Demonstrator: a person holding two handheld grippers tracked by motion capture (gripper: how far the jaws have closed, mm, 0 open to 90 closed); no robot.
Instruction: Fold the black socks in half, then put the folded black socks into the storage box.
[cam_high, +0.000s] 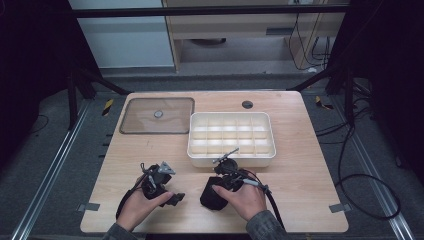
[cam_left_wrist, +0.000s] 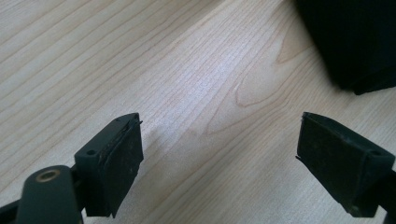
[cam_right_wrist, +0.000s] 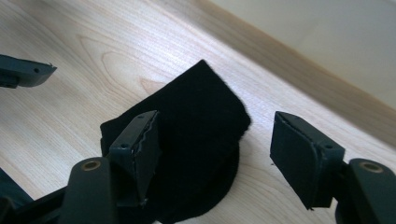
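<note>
A folded black cloth (cam_high: 210, 198) lies on the wooden table (cam_high: 300, 165) near the front edge. My right gripper (cam_high: 220, 186) hovers over it. In the right gripper view, my right gripper (cam_right_wrist: 215, 119) stands open, the black cloth (cam_right_wrist: 201, 107) lying under and between its jaws with neither pad pressing on it. My left gripper (cam_high: 176, 198) sits low to the left of the cloth and points toward it. In the left gripper view, my left gripper (cam_left_wrist: 219, 121) is open over bare wood, with the black cloth (cam_left_wrist: 355, 42) ahead at the upper right.
A white tray (cam_high: 231, 159) with several compartments stands just behind the right hand; its wall (cam_right_wrist: 327, 37) rises close by in the right gripper view. A clear lid (cam_high: 157, 115) lies at the back left. A round hole (cam_high: 247, 104) is in the tabletop behind the tray.
</note>
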